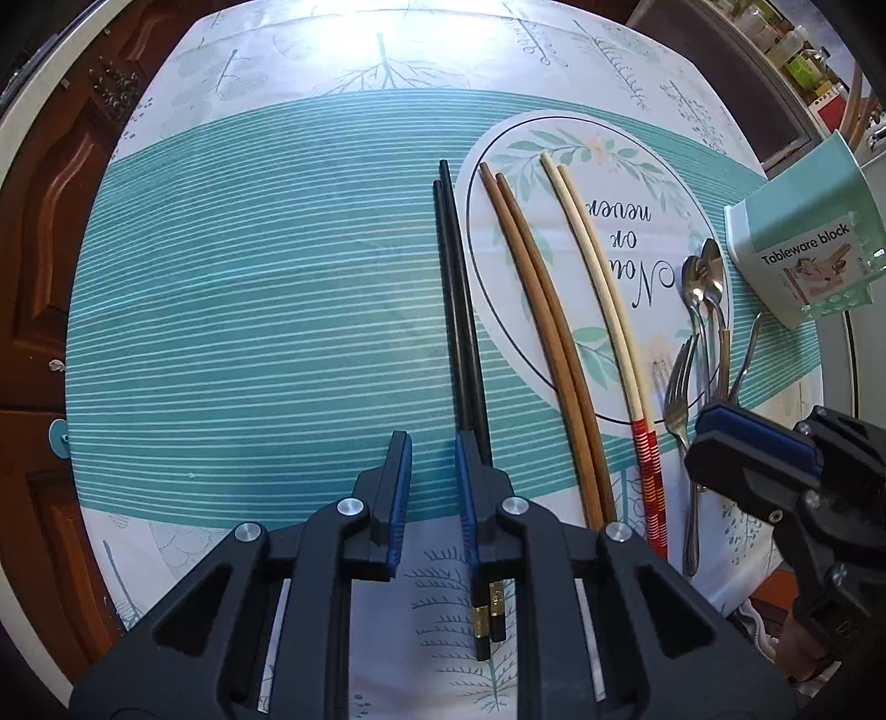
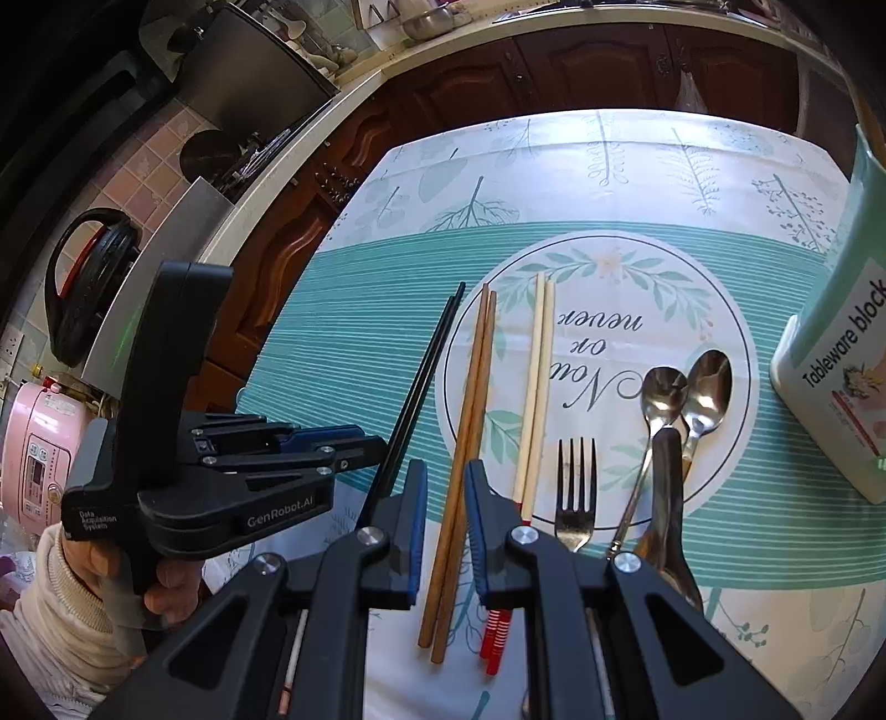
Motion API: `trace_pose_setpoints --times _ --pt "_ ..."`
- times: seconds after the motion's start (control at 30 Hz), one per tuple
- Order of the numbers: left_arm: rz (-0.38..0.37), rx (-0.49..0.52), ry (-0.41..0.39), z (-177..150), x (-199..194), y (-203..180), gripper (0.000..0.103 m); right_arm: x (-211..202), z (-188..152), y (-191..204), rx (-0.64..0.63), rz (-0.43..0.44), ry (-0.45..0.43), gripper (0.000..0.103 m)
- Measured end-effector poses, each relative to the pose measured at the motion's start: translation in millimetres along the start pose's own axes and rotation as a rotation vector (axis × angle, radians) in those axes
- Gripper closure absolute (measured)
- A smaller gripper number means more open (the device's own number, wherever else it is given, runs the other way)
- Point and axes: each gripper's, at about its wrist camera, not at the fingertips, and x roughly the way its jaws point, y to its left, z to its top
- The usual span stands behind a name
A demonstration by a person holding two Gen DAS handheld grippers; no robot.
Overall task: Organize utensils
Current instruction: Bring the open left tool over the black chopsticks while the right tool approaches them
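My desk (image 1: 266, 310) wears a teal striped cloth. The mint plastic holder (image 1: 803, 232) waits for utensils. My left claw (image 1: 433, 465) and right claw (image 2: 446, 501) are nearly together, holding nothing, beside black chopsticks (image 1: 457, 310).

Bright daylight glares off the tablecloth (image 1: 343, 50); fisheye edges bend, sharp focus.
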Motion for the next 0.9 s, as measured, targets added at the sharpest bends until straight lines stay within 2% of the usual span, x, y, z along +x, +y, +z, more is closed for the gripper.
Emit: trace_pose_setpoints --times 0.2,0.57,0.9 --pt "0.011 0.007 0.048 11 4 -7 0.089 6 -1 1 -0.001 0.008 0.019 0.09" --pt "0.042 0.035 0.059 29 14 -35 0.089 5 -1 -2 0.002 0.013 0.024 0.09" --pt "0.076 0.06 0.07 32 20 -54 0.089 5 -2 -2 0.001 0.022 0.031 0.09"
